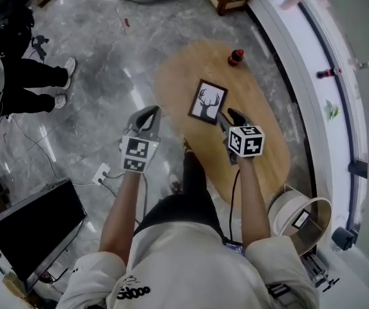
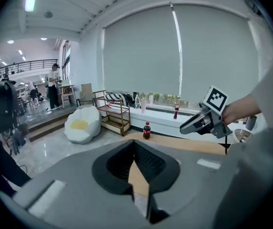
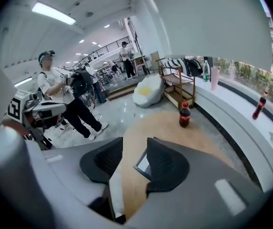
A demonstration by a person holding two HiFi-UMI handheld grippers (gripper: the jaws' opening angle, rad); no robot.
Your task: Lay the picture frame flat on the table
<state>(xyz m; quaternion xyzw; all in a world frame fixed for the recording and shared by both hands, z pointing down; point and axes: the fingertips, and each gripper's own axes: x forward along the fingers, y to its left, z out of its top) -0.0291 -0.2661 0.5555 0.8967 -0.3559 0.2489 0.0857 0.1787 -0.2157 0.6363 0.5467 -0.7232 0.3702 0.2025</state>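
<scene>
A black picture frame (image 1: 208,102) with a deer silhouette sits near the middle of the oval wooden table (image 1: 264,153). I cannot tell whether it lies flat or leans. My right gripper (image 1: 231,116) is just beside its near right edge. In the right gripper view the jaws (image 3: 134,149) stand apart with only tabletop between them. One corner of the frame (image 3: 142,162) shows past the right pad. My left gripper (image 1: 151,111) hangs left of the table over the floor. Its tips (image 2: 134,144) meet on nothing.
A cola bottle (image 1: 236,57) stands at the table's far end. A person (image 1: 29,82) stands on the floor to the left, near cables and a dark monitor (image 1: 29,227). A round white bin (image 1: 300,217) sits by the near right, and a white window ledge (image 1: 313,63) runs along the right.
</scene>
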